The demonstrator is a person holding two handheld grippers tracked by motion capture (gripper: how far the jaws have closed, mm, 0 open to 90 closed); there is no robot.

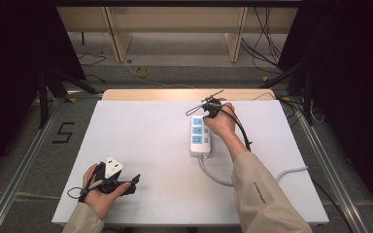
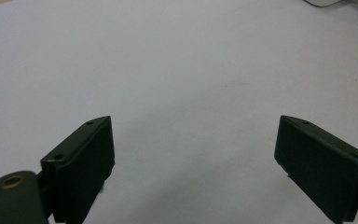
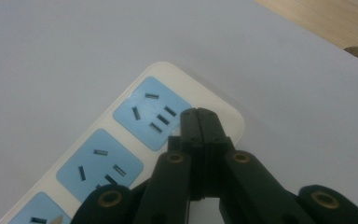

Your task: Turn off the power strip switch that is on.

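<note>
A white power strip with three blue socket panels lies on the white table, its grey cable trailing toward me. My right gripper hovers over the strip's far end, jaws pressed together with nothing between them. In the right gripper view the shut tips sit over the end of the power strip, beside the last blue socket. My left gripper rests near the table's front left, jaws wide apart. In the left gripper view its fingers frame bare table, gripper holding nothing.
The white tabletop has a wooden strip along its far edge. Black stands and cables crowd the floor on both sides. A wooden frame stands beyond the table. A black cable trails from the right gripper.
</note>
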